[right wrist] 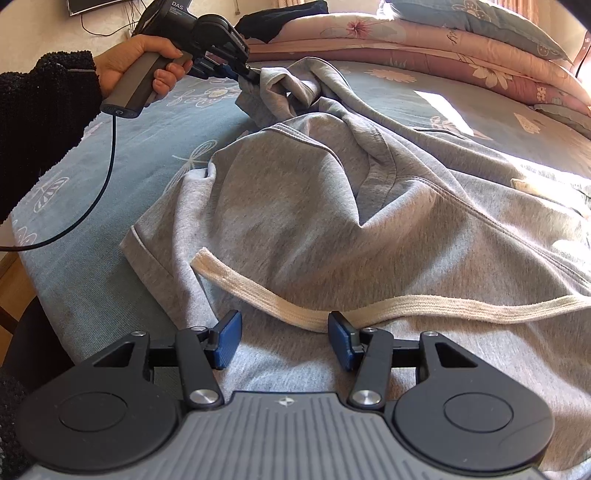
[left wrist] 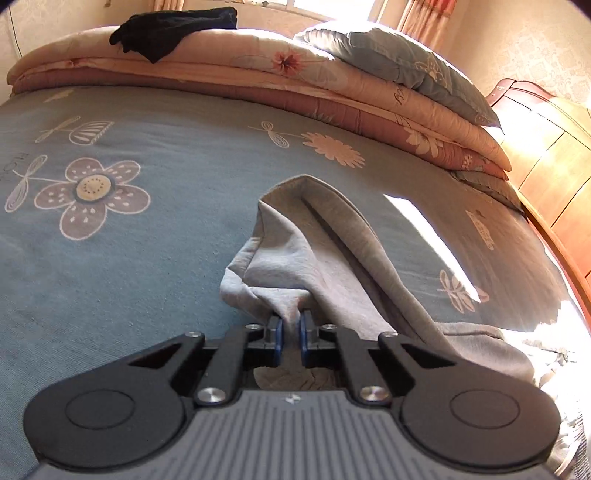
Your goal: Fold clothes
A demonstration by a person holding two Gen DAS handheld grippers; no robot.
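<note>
Bed sheet [left wrist: 147, 258] | left tool [left wrist: 290, 334] pinching grey garment [right wrist: 332, 206] | right tool [right wrist: 284, 341] spread over it

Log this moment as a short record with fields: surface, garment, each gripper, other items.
surface: blue floral bedsheet
garment: grey cotton hoodie, crumpled, with cream flat drawstring lying across it
left gripper: shut on a bunched edge of the hoodie, lifting it
right gripper: open, low over the hoodie, drawstring between its fingers
other items: folded pink quilts, black garment on top
</note>
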